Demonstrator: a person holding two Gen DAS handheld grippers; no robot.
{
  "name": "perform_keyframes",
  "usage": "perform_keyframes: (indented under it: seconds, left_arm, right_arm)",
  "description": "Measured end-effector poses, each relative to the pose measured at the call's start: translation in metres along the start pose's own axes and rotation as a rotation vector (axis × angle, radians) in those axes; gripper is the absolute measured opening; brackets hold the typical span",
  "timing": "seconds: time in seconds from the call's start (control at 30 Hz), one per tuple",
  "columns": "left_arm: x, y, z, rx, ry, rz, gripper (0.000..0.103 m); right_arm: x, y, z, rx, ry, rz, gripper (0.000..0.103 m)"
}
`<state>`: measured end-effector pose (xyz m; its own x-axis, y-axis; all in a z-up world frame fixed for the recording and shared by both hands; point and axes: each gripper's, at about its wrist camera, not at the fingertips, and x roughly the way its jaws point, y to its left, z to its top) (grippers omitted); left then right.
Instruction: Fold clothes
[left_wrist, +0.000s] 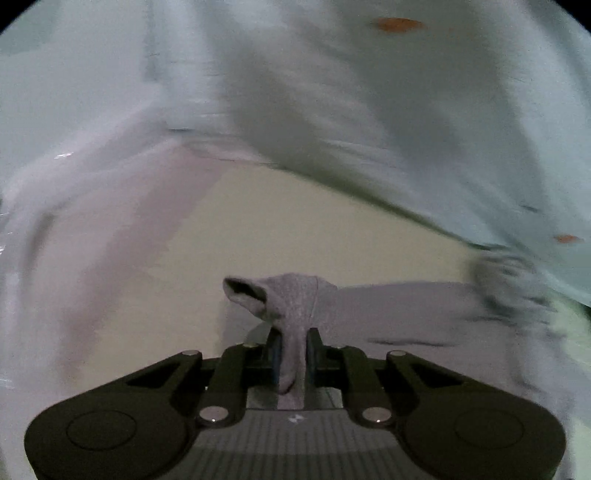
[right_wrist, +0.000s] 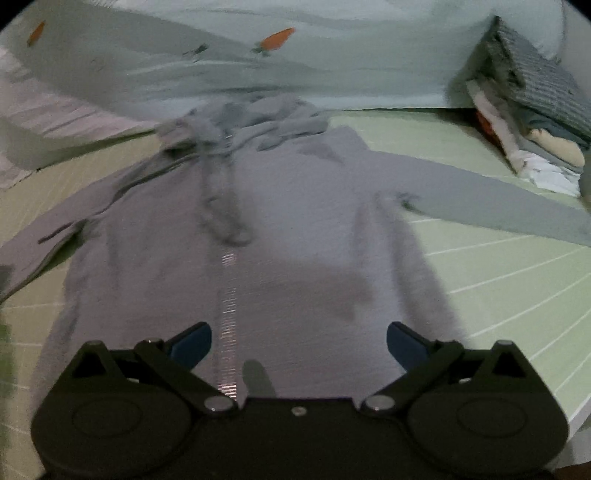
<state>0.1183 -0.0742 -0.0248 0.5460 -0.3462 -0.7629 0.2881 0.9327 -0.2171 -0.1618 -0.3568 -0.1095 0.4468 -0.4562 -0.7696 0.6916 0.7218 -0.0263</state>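
Left gripper (left_wrist: 293, 354) pinches sleeve cuff (left_wrist: 284, 302); right gripper (right_wrist: 298, 345) gapes over hoodie (right_wrist: 258, 240), zipper axis running straight ahead of its fingers.

Black hand-held gripper (right_wrist: 298, 345), blue pads (right_wrist: 192, 345)

I see a pale green striped mat (right_wrist: 509, 280) covering the surface; far across it, a light blue sheet printed with orange carrots (right_wrist: 275, 38), and at far right a stack of folded laundry (right_wrist: 532, 122).
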Motion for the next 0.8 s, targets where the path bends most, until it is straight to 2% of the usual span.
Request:
perform_keyframes:
  seconds: [0.2, 0.23, 0.3, 0.37, 0.4, 0.5, 0.7, 0.8]
  left_arm:
    - [0.009, -0.155, -0.044, 0.107, 0.039, -0.248, 0.016]
    - [0.012, -0.174, -0.054, 0.129, 0.049, -0.272, 0.021]
    - [0.018, -0.206, -0.072, 0.188, 0.074, -0.287, 0.039]
    - [0.023, -0.220, -0.086, 0.217, 0.073, -0.238, 0.080]
    - [0.025, -0.226, -0.092, 0.229, 0.070, -0.210, 0.084]
    - [0.032, -0.221, -0.104, 0.210, 0.089, -0.112, 0.087]
    - [0.063, -0.177, -0.112, 0.105, 0.229, 0.109, 0.089]
    - [0.071, -0.156, -0.116, 0.081, 0.265, 0.141, 0.089]
  right_arm:
    - [-0.003, -0.075, 0.010, 0.025, -0.025, -0.012, 0.102]
    - [-0.002, -0.086, 0.010, 0.027, -0.025, -0.014, 0.102]
    - [0.000, -0.103, 0.011, 0.020, -0.028, -0.010, 0.102]
    - [0.005, -0.117, 0.015, 0.000, -0.037, -0.009, 0.102]
    - [0.008, -0.122, 0.019, -0.008, -0.042, -0.006, 0.103]
    - [0.017, -0.132, 0.028, -0.014, -0.054, 0.009, 0.103]
    - [0.038, -0.112, 0.047, -0.008, -0.050, 0.075, 0.103]
    - [0.053, -0.081, 0.061, -0.026, -0.034, 0.141, 0.103]
